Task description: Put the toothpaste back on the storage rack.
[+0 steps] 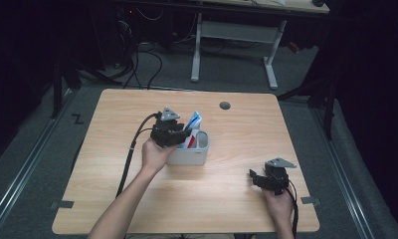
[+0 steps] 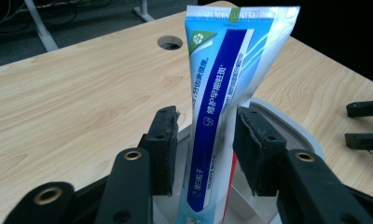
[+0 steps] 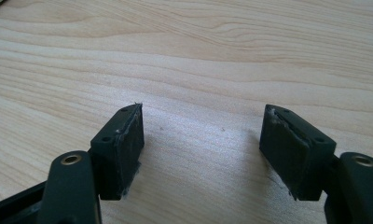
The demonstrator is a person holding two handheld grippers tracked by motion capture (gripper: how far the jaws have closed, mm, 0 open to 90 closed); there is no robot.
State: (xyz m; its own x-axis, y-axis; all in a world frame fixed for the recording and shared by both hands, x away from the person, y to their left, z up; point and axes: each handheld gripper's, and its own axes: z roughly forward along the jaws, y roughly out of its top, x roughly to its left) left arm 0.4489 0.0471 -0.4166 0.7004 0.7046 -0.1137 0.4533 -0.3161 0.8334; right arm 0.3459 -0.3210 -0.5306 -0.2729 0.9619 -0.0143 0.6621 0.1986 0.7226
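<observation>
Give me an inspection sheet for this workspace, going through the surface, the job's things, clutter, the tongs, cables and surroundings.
Surface: light wooden table with a round cable hole near its far edge.
Job's things: blue and white toothpaste tube standing upright in a grey divided holder.
Clutter: nothing seen.
Tongs: left tongs straddle the tube, pads apart from it; right tongs open over bare wood near the table's front right corner.
Cables: a black cable trails from the left tongs across the table; more lie on the floor behind.
Surroundings: dark room, grey floor, white-legged desk beyond.
</observation>
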